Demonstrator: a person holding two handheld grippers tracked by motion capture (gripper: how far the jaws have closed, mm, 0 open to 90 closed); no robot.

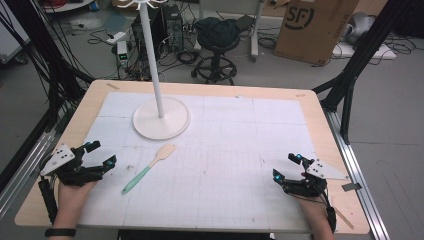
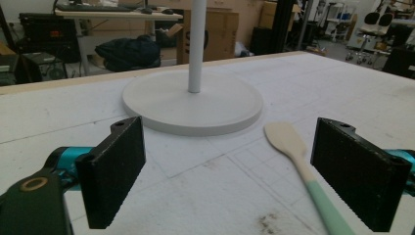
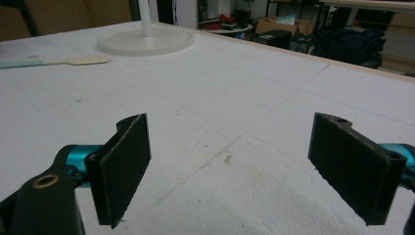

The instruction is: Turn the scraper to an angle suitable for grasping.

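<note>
In the high view, a spatula (image 1: 148, 168) is seen lying flat on the table (image 1: 310, 102), just in front of the white stand (image 1: 161, 120); the left claw (image 1: 101, 153) is held nearest it, likely readied for a pick, and the right claw (image 1: 285, 167) is kept well away.

In the left gripper view, wide empty jaws are aimed past the spatula (image 2: 298, 161) toward the stand (image 2: 193, 100).

In the right gripper view, wide empty jaws are shown, the spatula (image 3: 58, 61) far off beside the stand (image 3: 146, 39).

place: lab | signs: floor cables (image 1: 165, 47); stool (image 1: 216, 40); cardboard box (image 1: 315, 27)
</note>
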